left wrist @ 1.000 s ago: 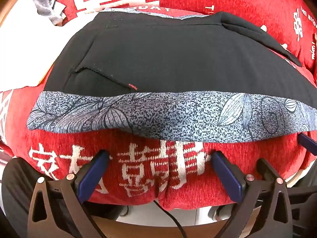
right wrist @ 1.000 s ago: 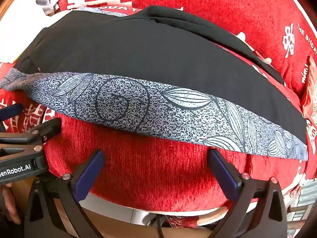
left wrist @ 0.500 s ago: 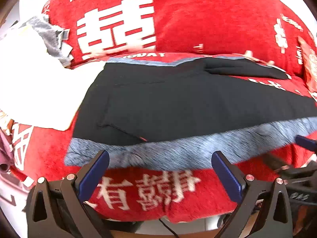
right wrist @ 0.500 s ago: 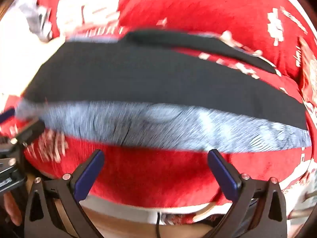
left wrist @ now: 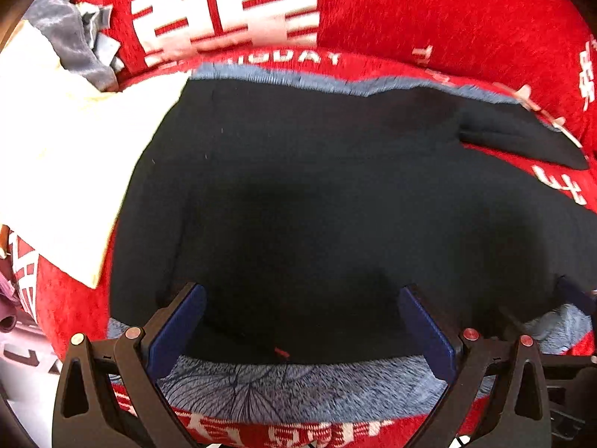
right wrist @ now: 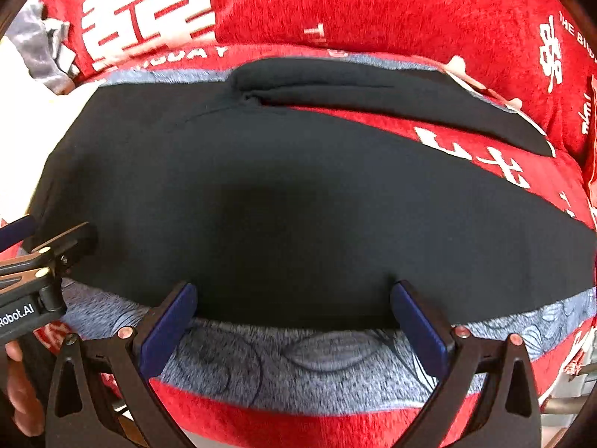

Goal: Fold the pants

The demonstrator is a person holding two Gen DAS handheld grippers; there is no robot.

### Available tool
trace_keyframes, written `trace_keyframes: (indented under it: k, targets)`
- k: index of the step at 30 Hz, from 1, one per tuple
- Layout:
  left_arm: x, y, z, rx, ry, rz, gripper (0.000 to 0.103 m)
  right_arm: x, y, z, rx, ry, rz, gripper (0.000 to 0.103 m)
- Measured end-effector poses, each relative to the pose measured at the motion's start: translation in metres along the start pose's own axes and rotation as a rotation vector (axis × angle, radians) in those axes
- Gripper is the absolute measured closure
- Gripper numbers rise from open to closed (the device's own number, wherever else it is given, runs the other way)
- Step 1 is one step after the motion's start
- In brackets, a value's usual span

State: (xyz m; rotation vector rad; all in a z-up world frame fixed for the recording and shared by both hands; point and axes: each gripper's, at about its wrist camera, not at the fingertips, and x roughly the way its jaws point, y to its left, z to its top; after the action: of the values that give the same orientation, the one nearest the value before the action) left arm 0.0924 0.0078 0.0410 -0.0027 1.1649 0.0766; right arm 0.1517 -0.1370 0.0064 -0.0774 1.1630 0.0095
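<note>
Left wrist view: the black fabric pants lie flat on a grey-blue leaf-patterned cloth, which is spread over a red plush cover with white characters. The left gripper has its blue-padded fingers spread wide, grasping nothing, above the pants' near edge. A white sheet lies left of the pants, cut off by the frame. Right wrist view: the right gripper is likewise released over the pants; the far trouser leg is folded, its end indistinct.
</note>
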Motion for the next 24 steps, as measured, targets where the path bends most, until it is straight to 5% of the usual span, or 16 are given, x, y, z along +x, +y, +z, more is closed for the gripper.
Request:
trace_keyframes:
  k: [6,16,22,24]
  targets:
    - [0.013,-0.010,-0.011,0.073,-0.018,0.072,0.000,-0.003,-0.015,-0.005,0.012,-0.008,-0.010,0.000]
    - [0.009,-0.003,-0.009,0.075,-0.016,0.049,0.000,-0.004,-0.088,-0.004,0.200,0.027,-0.074,0.000]
    - [-0.016,0.005,0.005,0.055,-0.085,0.024,0.000,-0.023,-0.125,0.005,0.265,0.011,-0.303,0.000]
    - [-0.022,0.007,0.016,0.041,-0.098,0.011,0.000,-0.036,-0.122,0.019,0.238,-0.042,-0.269,0.000]
